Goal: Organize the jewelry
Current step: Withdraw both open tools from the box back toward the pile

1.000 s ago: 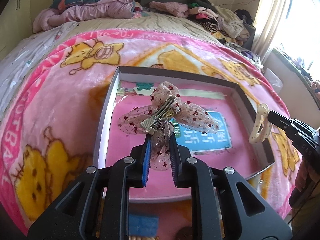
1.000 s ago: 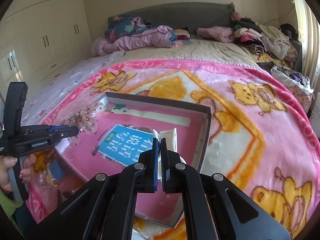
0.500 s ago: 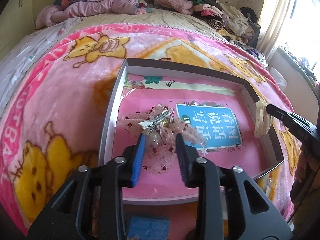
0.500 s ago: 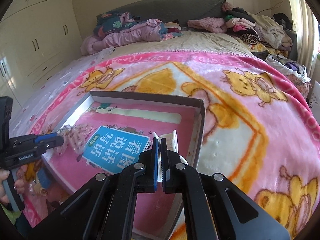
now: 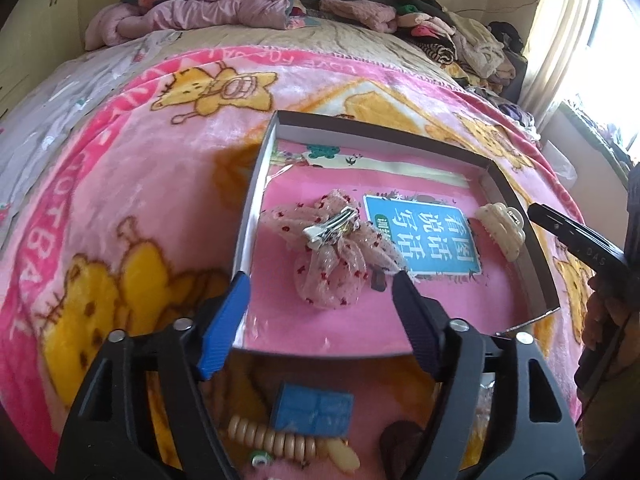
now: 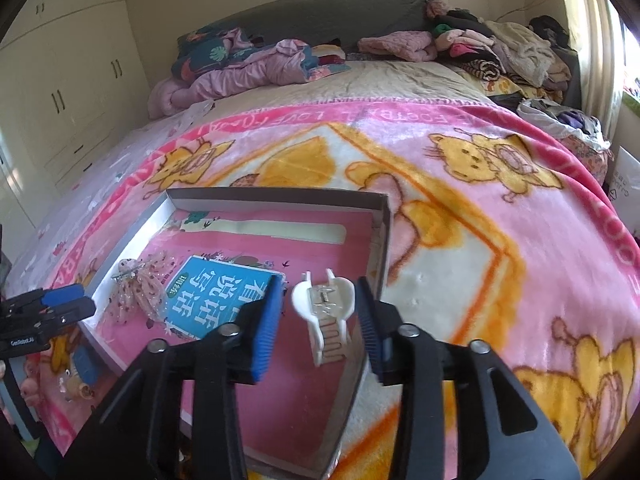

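A shallow grey box with a pink printed floor lies on the bed's pink blanket. A sheer pink bow hair clip with a metal clasp rests on that floor, just ahead of my left gripper. Its jaws are opening and nothing is pressed between them. A cream claw clip lies near the box's right wall, between the fingers of my right gripper. Those jaws are opening too, and the pads stand clear of the clip. The claw clip and the right gripper also show in the left wrist view.
On the blanket in front of the box lie a beaded bracelet, a small blue box and other trinkets. Heaps of clothes cover the far end of the bed. A wardrobe stands at the left.
Both grippers have gone from shut to open. The bow has dropped from the left gripper onto the box floor, and the claw clip has left the right gripper's pads.
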Demonstrator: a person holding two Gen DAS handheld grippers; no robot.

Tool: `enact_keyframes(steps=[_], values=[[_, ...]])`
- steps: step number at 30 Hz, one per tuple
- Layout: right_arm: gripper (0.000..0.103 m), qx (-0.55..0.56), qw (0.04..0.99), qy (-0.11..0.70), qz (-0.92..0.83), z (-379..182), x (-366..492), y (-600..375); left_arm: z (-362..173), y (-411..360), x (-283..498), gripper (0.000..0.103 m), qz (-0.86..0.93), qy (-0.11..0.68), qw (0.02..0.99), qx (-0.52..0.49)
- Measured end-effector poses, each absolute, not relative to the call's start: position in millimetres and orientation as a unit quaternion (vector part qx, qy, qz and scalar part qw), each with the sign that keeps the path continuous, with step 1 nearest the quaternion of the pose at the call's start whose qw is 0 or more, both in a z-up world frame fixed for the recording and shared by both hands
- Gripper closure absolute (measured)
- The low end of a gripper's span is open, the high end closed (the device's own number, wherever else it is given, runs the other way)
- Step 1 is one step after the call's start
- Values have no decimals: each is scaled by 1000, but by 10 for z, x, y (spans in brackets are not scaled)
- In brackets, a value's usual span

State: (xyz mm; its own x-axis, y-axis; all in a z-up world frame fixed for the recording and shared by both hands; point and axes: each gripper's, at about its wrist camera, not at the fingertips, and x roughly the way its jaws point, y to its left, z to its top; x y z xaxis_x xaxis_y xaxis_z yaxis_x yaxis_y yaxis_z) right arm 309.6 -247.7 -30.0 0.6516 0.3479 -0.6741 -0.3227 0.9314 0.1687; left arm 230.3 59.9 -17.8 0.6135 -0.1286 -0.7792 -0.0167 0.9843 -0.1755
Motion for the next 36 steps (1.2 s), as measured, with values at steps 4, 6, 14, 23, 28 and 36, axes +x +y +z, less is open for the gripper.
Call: enact_keyframes(steps=[4, 6, 14, 23, 28, 36], values=[[42, 21, 916, 361, 175, -209, 2957, -2574, -77, 624, 2183, 22, -24, 426, 900, -85], [27, 26, 920, 352, 171, -147, 2866, -2631, -35, 646, 2137, 16, -21, 422, 902, -91], [17, 23, 928, 333, 164, 56, 2512, -2804, 125, 744, 1918, 11, -4, 408, 907, -105], [14, 16, 931, 324, 165, 176, 2122, -2877, 235, 812, 1647, 11, 6, 394, 912, -115], [13, 15, 931, 322, 171, 216, 1979, -2863, 278, 829, 1502, 11, 8, 387, 915, -115], [13, 10, 929, 318, 190, 264, 1737, -2775, 314, 865, 1276, 11, 13, 378, 918, -118]])
